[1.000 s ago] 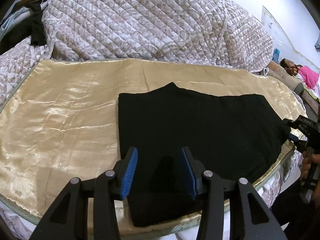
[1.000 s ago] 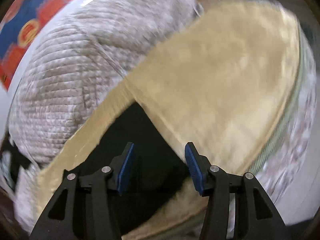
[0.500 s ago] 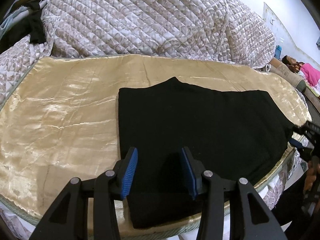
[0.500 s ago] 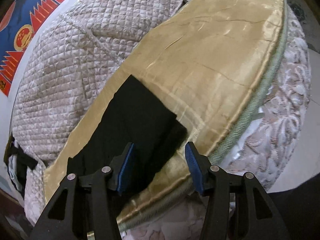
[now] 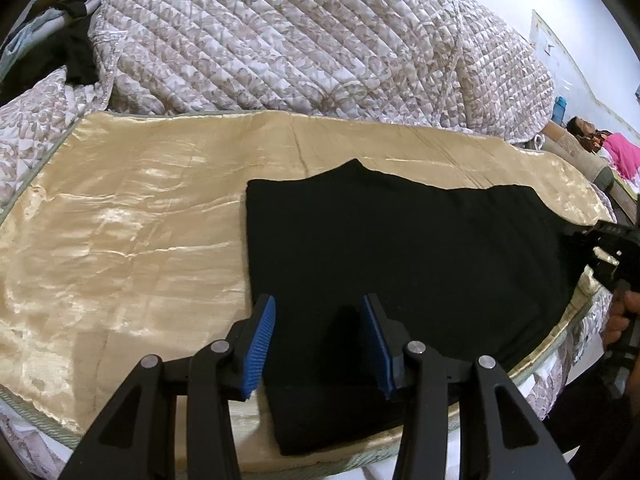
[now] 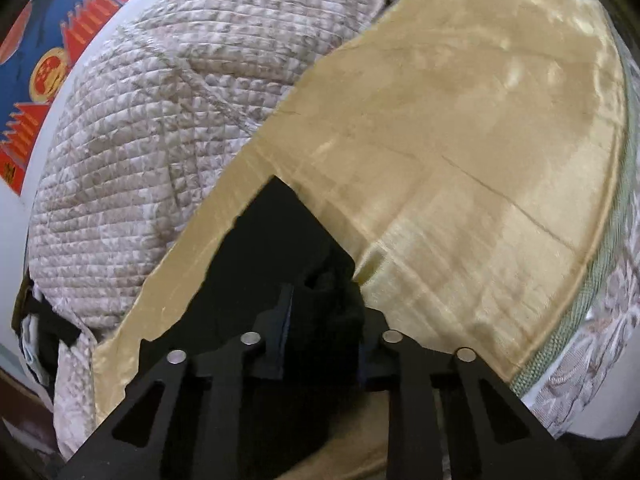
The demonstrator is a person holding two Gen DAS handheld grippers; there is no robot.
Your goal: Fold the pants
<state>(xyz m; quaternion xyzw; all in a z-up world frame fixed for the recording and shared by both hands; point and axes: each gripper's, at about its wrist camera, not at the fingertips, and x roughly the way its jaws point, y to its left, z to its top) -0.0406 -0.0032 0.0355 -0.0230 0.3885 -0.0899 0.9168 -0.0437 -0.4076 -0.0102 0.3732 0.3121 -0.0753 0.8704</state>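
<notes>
Black pants [image 5: 400, 248] lie folded flat on a gold satin sheet [image 5: 132, 240] over the bed. My left gripper [image 5: 318, 340] is open, its blue pads straddling the near left part of the pants, just above the cloth. My right gripper [image 5: 592, 248] sits at the pants' right end in the left wrist view. In the right wrist view the right gripper [image 6: 324, 320] is low over the dark cloth [image 6: 280, 248], with bunched fabric between its jaws; the pads are in shadow and the gap looks narrower.
A quilted grey-brown comforter [image 5: 300, 48] is heaped along the back of the bed. The bed's green-trimmed edge [image 6: 600, 264] runs near the right gripper. Dark clothing [image 5: 76, 56] lies at the far left. A red and blue poster [image 6: 44, 68] hangs on the wall.
My right gripper has dropped onto the right end of the pants and its jaws have drawn in around bunched cloth. My left gripper has barely moved.
</notes>
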